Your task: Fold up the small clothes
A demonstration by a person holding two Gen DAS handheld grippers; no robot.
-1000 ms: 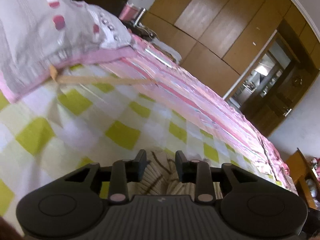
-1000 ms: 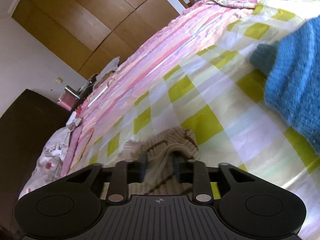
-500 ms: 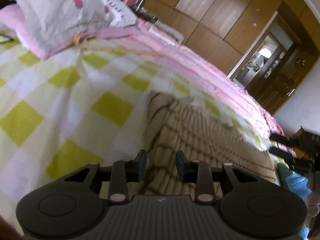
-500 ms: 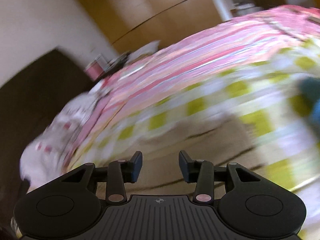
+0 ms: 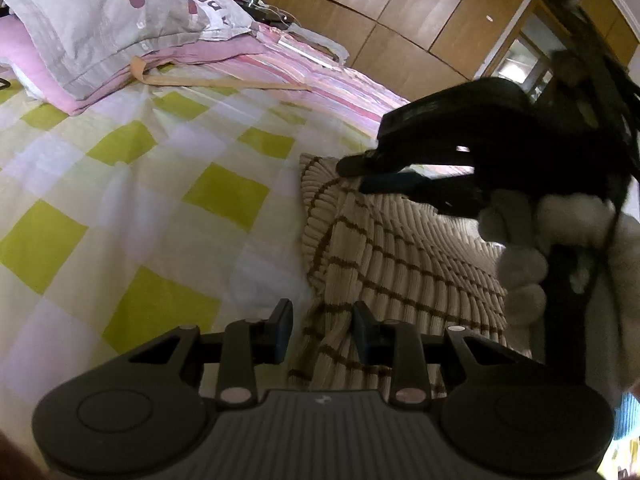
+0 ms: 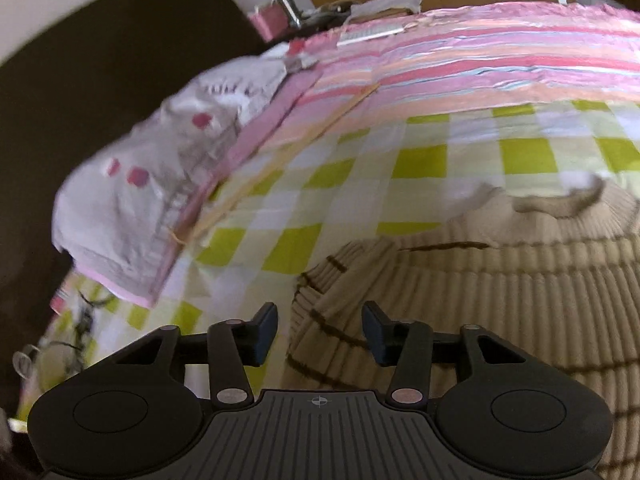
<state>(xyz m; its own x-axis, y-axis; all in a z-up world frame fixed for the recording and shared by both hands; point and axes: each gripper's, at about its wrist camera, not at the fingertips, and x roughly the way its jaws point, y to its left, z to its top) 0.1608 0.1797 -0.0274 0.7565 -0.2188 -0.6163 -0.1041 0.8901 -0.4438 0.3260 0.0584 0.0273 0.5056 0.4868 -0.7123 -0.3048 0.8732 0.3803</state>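
Left wrist view only: right gripper [image 5: 364,174] is seen from outside, held in a hand [image 5: 520,240] in a pale fuzzy glove, its fingertips set at the far corner of the sweater [image 5: 400,260]. Wardrobe [image 5: 400,8] panels and a doorway are seen behind it.

Right wrist view only: the dark headboard [image 6: 100,80] is seen, along with a pink box [image 6: 272,20] past the bed's head end. Its contents cannot be told.

Left gripper [image 5: 322,332]: clamped on a raised fold at the sweater's near edge, with the fabric bunched between the pads.

Right gripper: the jaws have just been closing. A sweater edge is between them, but they are still parted, with a gap visible at one pad, so nothing is gripped.

The sweater is beige ribbed knit with brown stripes. It is spread on the check sheet [image 5: 140,184] mid-bed, well apart from the head end.

The sheet is checked yellow-green and white. A pink striped quilt [image 6: 480,68] is laid along the far edge. A grey pillow [image 5: 100,20] is stacked on pink bedding at the head end. A tan strap [image 5: 220,82] is run out from under it along the quilt's edge.
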